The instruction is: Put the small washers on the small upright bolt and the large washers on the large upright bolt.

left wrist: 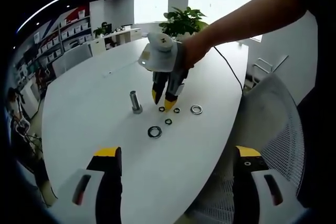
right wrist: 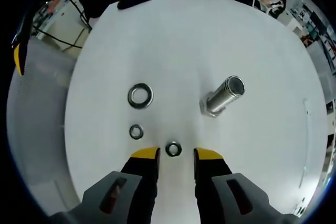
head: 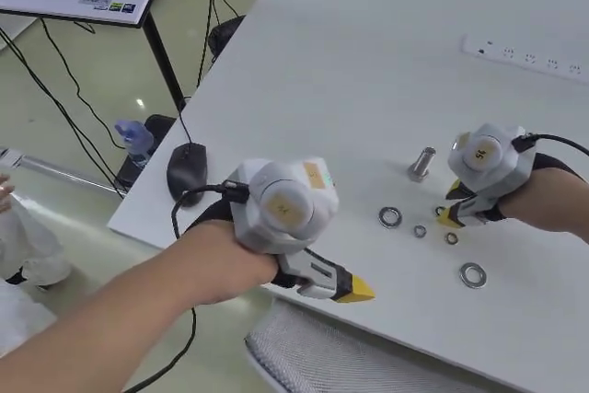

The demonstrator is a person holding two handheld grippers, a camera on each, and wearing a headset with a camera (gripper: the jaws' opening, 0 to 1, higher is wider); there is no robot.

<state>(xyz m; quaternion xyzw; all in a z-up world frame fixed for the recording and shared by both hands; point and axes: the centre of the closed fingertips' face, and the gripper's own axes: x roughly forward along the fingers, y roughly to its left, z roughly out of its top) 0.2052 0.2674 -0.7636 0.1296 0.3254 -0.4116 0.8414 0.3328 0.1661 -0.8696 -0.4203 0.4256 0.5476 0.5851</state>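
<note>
One white worktop [head: 368, 62] is carrying every part. Two tools are working above it. The left tool [left wrist: 177, 153] is hanging near the front edge, jaws spread wide and gripping nothing. The right tool [left wrist: 163, 101] is pointing down into the washer cluster, jaws parted and straddling a small washer [right wrist: 173, 149], which is lying flat between the tips and is not yet pinched. One upright bolt [right wrist: 223, 95] is standing just beyond the cluster; I cannot tell whether it is the small or the large one. A large washer [head: 390, 217] is lying near the bolt, and a second large washer [head: 473, 274] is lying closer to the front edge. A second small washer [head: 420, 231] and a third small washer [head: 451, 238] are resting between them, all loose on the surface. The step in hand is looking like the pick-up of the straddled ring. It is probably calling for settling both tips onto the surface, one either side, then closing gently across the outer rim, since a thin flat ring is likely to be skidding or flipping under a hasty squeeze. Before carrying, checking the hole against the bolt's width is worth doing.
</note>
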